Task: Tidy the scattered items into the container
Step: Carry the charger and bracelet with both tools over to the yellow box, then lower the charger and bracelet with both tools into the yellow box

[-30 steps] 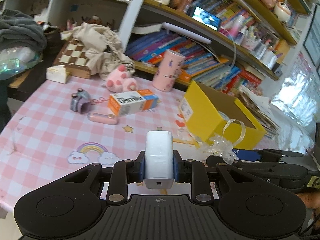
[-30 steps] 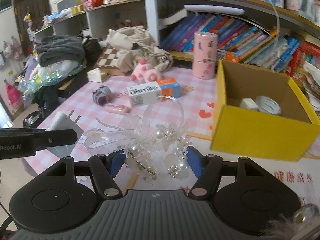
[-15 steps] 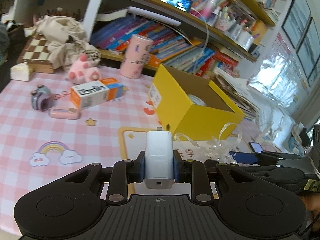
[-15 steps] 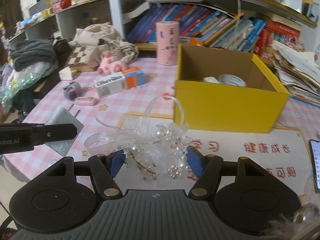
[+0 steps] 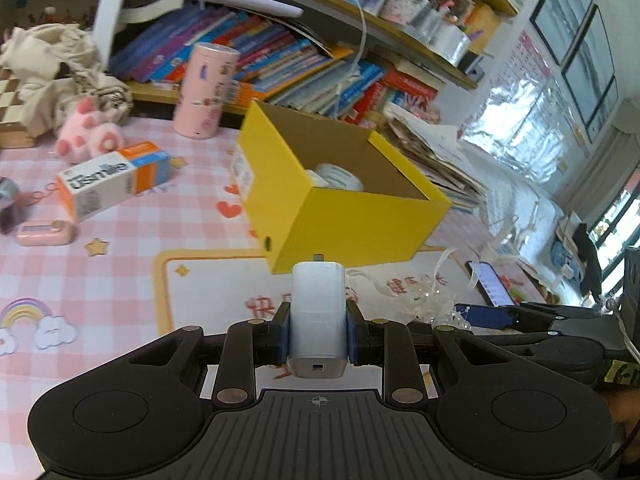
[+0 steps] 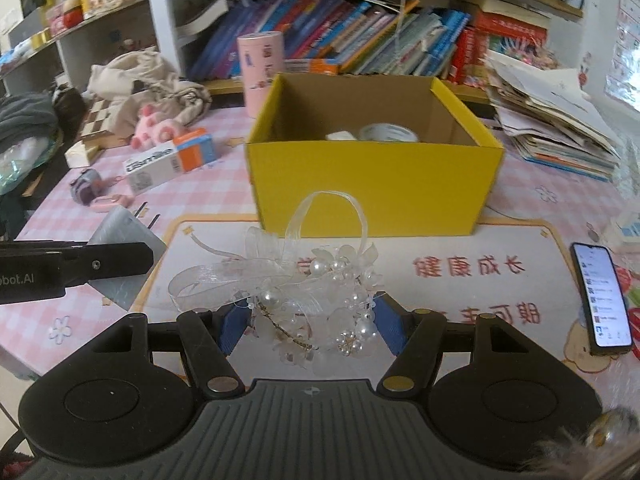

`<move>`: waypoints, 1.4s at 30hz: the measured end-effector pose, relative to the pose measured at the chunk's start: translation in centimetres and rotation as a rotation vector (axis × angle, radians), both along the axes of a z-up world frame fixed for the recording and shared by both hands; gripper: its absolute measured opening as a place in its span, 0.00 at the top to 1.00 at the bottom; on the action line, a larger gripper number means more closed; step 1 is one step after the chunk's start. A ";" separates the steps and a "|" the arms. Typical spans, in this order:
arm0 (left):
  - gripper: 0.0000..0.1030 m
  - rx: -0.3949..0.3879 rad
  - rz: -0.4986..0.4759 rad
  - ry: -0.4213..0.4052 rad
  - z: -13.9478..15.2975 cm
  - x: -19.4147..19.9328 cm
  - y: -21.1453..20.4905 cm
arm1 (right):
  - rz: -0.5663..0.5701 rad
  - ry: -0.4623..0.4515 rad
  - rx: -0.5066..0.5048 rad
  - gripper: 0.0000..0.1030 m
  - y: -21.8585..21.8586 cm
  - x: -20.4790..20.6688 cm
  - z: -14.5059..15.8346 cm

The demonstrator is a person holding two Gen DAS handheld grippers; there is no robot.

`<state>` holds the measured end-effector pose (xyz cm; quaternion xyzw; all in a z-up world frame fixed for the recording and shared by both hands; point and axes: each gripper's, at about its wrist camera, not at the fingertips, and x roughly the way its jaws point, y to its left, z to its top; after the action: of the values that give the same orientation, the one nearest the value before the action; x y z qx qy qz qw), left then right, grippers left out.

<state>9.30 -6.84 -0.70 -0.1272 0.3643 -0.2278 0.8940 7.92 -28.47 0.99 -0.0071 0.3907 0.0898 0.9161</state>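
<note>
My left gripper is shut on a white charger plug, prongs pointing forward, held above the mat short of the yellow box. My right gripper is shut on a pearl and ribbon headpiece, directly in front of the yellow box. Inside the box lie a tape roll and a small white item. The left gripper with the plug shows at the left of the right wrist view. The right gripper's arm shows at the right of the left wrist view.
On the pink checked cloth lie an orange and white carton, a pink case, a pink plush and a pink cylinder. A phone rests on the mat at the right. Bookshelves and stacked papers stand behind.
Both grippers have swung to the right and closer to the yellow box, which now fills the centre of both views. Their grips on the plug and the headpiece are unchanged.
</note>
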 end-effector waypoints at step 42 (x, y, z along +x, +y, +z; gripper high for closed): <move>0.76 0.060 -0.030 -0.146 5.1 5.4 -12.6 | 0.111 -0.177 0.071 0.37 -11.1 7.1 5.3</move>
<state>14.73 -19.45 4.40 -0.0779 0.3068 -0.2386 0.9181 14.99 -39.53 6.27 -0.0044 0.3037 0.1533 0.9404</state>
